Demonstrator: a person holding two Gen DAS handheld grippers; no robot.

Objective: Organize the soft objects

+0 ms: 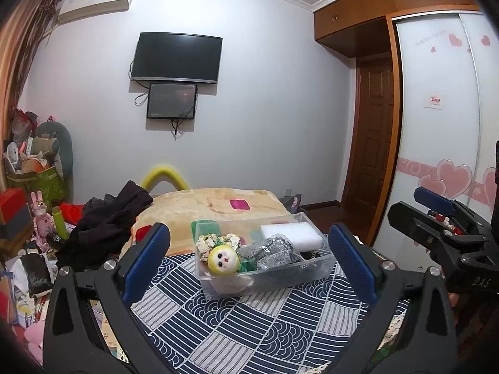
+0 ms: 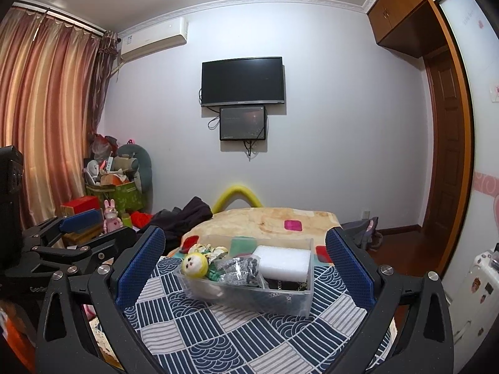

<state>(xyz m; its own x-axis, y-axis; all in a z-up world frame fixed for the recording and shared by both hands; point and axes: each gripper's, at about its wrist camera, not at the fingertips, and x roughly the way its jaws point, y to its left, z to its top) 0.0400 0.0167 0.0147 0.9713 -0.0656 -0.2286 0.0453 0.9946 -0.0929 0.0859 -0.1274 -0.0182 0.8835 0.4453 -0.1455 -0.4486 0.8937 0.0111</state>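
left gripper [image 1: 249, 258]: spread, empty | right gripper [image 2: 244, 265]: spread, empty | clear plastic bin [image 1: 318, 266], frame centre, on patterned cloth [image 1: 237, 327]: holds yellow-headed doll [image 1: 223, 258], silver pouch [image 1: 271, 251], white foam block [image 1: 293, 233] | progress: apparently near done; dark clothes [image 1: 106, 224] at left unsorted

1. The left wrist camera sits on the left hand-held gripper [image 1: 249, 261]. It looks forward over the bed [image 1: 237, 327], near the clear box [image 1: 265, 283].
2. The right wrist camera sits on the right hand-held gripper [image 2: 244, 268], just beside it, facing the same way.
3. Both see the box, the bed and the TV [image 1: 177, 57] on the far wall.
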